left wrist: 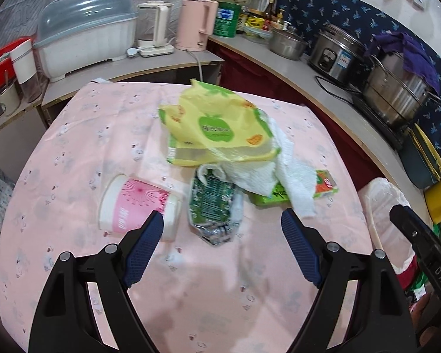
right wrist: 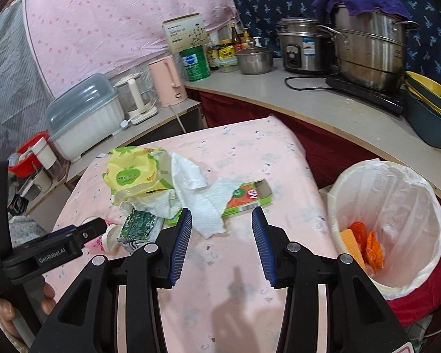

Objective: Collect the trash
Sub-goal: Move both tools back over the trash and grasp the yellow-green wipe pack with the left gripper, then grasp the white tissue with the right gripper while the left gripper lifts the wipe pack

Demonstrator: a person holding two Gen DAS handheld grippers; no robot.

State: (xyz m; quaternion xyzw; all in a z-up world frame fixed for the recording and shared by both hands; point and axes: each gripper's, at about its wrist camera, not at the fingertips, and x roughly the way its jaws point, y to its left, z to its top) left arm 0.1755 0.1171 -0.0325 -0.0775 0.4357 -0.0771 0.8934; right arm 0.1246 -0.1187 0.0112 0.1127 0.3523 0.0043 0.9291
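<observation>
Where cup (left wrist: 138,206) lies sideways, long axis crosswise, mouth facing left.

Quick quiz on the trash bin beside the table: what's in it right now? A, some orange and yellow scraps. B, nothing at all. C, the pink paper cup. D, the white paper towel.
A: the right wrist view shows orange and yellow scraps at the bottom of the lined trash bin; the pink paper cup and white paper towel lie on the table.
</observation>
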